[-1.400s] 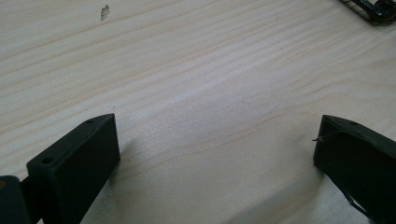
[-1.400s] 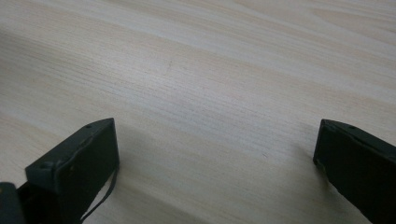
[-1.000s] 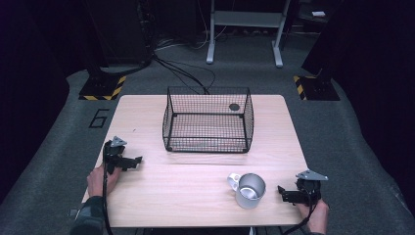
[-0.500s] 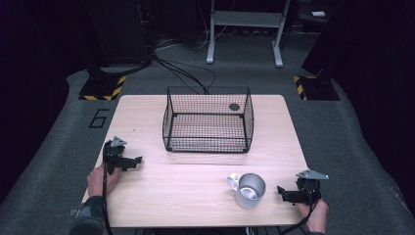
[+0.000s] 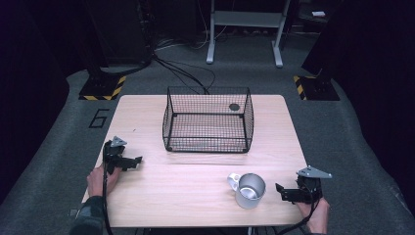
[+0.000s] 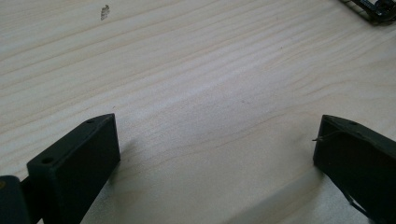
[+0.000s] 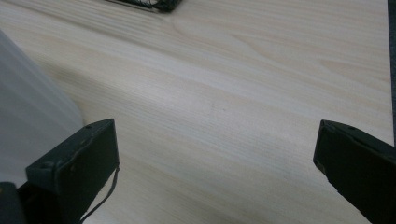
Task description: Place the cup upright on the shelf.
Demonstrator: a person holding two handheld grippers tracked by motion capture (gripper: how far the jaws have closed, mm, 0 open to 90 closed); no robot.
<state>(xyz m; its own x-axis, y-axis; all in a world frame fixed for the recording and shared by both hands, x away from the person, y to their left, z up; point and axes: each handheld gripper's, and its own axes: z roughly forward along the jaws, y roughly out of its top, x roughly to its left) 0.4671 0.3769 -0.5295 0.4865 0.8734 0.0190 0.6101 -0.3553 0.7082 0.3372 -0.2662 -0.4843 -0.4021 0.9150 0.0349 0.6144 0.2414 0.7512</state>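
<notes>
A black wire basket [image 5: 208, 120] stands at the back middle of the wooden table [image 5: 195, 171], with a small dark round thing [image 5: 234, 106] at its far right corner. A metal mug [image 5: 249, 189] stands upright near the front right, handle to its left; its blurred side [image 7: 28, 116] is at the left of the right gripper view. My right gripper [image 5: 284, 193] rests just right of the mug, open, nothing between its jaws. My left gripper [image 5: 134, 161] lies at the left edge, open over bare wood [image 6: 210, 116].
The basket's corner [image 6: 373, 9] peeks in at the top right of the left gripper view, and its base [image 7: 144, 3] at the top of the right gripper view. The floor carries cables [image 5: 186, 73], a metal stand [image 5: 244, 29] and hazard-striped bases [image 5: 100, 88].
</notes>
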